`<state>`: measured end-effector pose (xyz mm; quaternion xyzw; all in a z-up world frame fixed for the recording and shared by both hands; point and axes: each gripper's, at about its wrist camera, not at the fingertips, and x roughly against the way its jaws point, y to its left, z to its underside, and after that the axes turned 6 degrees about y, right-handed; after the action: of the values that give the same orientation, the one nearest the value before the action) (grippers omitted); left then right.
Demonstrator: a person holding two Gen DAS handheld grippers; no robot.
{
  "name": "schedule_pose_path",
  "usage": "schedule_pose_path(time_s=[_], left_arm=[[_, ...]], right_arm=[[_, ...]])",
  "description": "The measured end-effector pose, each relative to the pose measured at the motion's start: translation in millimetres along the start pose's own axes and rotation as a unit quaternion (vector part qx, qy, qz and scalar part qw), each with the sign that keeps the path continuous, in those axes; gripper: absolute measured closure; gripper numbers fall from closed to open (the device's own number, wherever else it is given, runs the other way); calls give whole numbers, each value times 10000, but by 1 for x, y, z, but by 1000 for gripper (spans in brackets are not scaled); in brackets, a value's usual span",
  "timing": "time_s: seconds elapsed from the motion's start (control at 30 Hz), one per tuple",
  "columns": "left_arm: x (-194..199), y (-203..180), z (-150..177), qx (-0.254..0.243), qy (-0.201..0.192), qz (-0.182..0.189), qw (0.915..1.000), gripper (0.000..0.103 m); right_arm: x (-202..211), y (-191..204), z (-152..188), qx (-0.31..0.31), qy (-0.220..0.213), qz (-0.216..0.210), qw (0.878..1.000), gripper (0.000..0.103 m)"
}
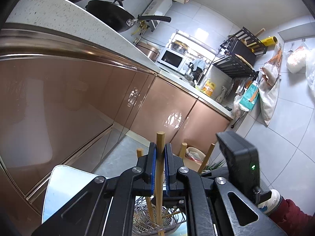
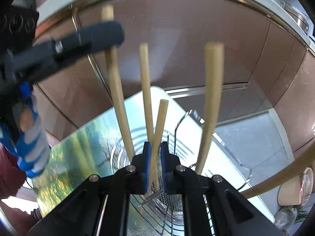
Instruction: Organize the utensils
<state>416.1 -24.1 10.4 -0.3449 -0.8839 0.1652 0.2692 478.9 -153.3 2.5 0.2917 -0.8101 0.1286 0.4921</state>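
Both grippers are clamped on wooden sticks standing in the wire holder (image 2: pixel 177 202): the left gripper (image 1: pixel 160 169) on the tallest stick (image 1: pixel 159 157), the right gripper (image 2: pixel 155 169) on a shorter stick (image 2: pixel 160 127). This looks like seating chopsticks in the holder; next, each needs lowering straight, then releasing. The holder's base is hidden behind the grippers, and blur keeps the stick tips unclear.

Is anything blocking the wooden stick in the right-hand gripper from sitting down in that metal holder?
Nothing visible blocks it. The right gripper is shut on one chopstick whose lower end already runs into the wire holder. The other chopsticks stand beside it in the holder, crowding it but not under it.
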Motion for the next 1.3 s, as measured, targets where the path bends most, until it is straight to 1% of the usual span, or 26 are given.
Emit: schedule_pose_path(time_s=[0.23,0.67,0.87,1.03,1.23,1.3], left_arm=[[-1,1,-7,97,-1,24,9999,96],[-1,-11,-20,-29,-17,-7,10000,96],[5,-18,-23,-138,-147,-125,9997,96],[10,-24,-23,-256,-258,-278,9990,96],[13,-34,-26,-444,-325,-370,9978,96],[13,-37,-25,-509,-368,-455,9970,96]], right_arm=[[19,-8,-9,-239,-490,19,9985,95],[39,-13,-14,-585,-1028,102,9929,95],[56,-9,-17,-675,-1386,234,9878,95],[70,-10,-16,-665,-1680,435,9826,95],[76,-8,-14,-673,-1861,551,9787,95],[76,-8,-11,-664,-1953,572,9768,95]])
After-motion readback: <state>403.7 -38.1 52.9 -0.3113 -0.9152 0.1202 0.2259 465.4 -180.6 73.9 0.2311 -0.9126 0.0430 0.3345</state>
